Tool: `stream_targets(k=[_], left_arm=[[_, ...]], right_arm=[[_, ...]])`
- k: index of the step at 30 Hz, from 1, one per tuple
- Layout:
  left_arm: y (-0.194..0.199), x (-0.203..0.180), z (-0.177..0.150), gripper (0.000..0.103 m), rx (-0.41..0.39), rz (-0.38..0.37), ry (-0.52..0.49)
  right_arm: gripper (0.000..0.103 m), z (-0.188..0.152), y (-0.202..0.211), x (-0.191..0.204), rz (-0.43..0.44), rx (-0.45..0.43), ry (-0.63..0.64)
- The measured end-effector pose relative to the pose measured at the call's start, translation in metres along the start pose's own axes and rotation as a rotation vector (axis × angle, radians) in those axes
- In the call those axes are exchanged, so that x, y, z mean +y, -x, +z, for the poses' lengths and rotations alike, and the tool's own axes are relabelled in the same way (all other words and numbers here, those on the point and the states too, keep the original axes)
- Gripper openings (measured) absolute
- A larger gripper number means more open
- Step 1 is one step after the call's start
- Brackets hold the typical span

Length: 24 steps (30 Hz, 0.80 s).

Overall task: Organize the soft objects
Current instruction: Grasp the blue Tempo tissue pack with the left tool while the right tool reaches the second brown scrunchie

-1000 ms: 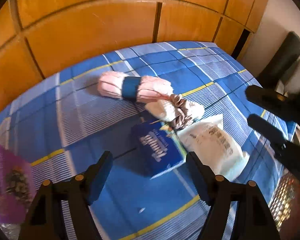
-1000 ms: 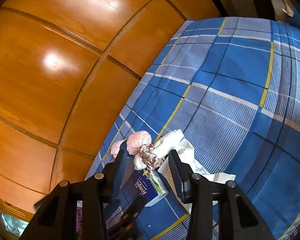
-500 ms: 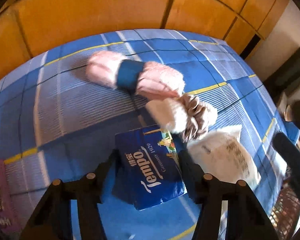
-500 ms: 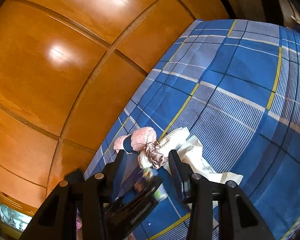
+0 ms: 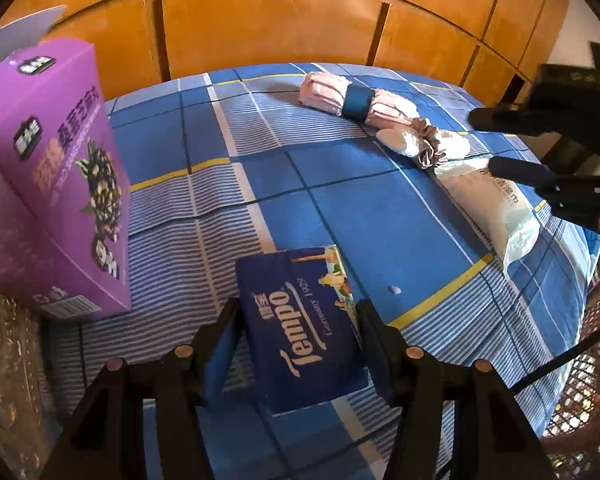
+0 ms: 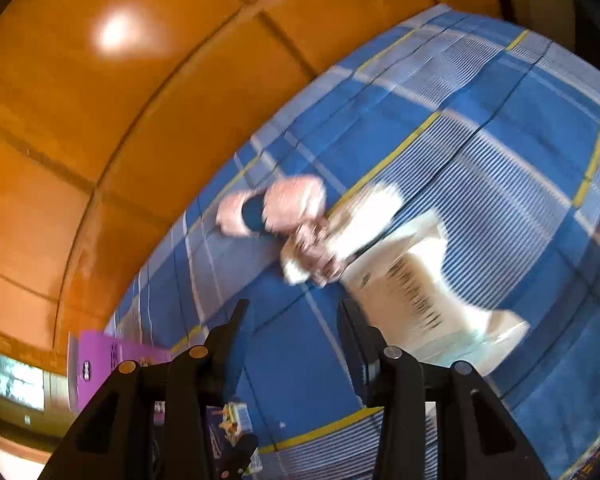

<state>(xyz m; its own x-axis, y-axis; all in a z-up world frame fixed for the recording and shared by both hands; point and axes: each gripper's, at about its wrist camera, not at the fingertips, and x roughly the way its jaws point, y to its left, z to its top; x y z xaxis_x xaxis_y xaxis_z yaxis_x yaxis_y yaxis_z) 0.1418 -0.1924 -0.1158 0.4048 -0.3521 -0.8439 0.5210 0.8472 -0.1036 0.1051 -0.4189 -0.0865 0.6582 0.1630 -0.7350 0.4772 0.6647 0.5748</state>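
My left gripper [image 5: 298,308] is shut on a blue Tempo tissue pack [image 5: 296,280], held flat just above the blue plaid bedcover [image 5: 340,200] beside a purple box [image 5: 56,184]. Farther back lie a pink rolled towel with a blue band [image 5: 352,98], a white cloth roll with a brownish scrunchie [image 5: 424,144] and a white wipes pack [image 5: 496,208]. My right gripper [image 6: 294,320] is open with nothing between its fingers; it hovers over the bedcover short of the blurred towel [image 6: 288,204] and wipes pack [image 6: 416,280]. It also shows at the right of the left wrist view [image 5: 483,142].
Orange wooden panels [image 5: 260,28] rise behind the bed. A crinkled clear plastic bag [image 5: 4,360] lies at the lower left next to the purple box [image 6: 112,356]. Dark mesh [image 5: 580,400] shows past the bed's right edge.
My left gripper closed on the tissue pack and carried it left, away from the pile, to beside the purple box. The right gripper swung closer to the pile, still open.
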Motion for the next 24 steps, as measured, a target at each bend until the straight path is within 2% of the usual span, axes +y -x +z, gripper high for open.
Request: stream_targets(k=[3,5,11,16,21,24], left_arm=[[-0.001,-0.006,-0.005,0.056,-0.023,0.022,-0.045],[-0.001,-0.008,-0.009,0.056,-0.042,0.032,-0.066],[0.002,-0.004,-0.013,0.055,-0.076,0.013,-0.057],[0.003,-0.001,-0.015,0.055,-0.089,-0.004,-0.043],[0.003,-0.002,-0.015,0.055,-0.097,0.002,-0.04],[0.003,-0.002,-0.016,0.055,-0.099,0.002,-0.041]], right_arm=[[0.043,0.005,-0.007,0.007,-0.053,0.004,0.029],[0.049,0.013,-0.015,0.012,-0.084,0.012,0.047],[0.051,0.032,-0.049,0.029,-0.232,0.016,0.136],[0.051,0.032,-0.078,0.03,-0.364,0.028,0.245],[0.039,0.028,-0.074,0.027,-0.365,0.029,0.252],[0.038,0.026,-0.06,0.026,-0.357,0.005,0.249]])
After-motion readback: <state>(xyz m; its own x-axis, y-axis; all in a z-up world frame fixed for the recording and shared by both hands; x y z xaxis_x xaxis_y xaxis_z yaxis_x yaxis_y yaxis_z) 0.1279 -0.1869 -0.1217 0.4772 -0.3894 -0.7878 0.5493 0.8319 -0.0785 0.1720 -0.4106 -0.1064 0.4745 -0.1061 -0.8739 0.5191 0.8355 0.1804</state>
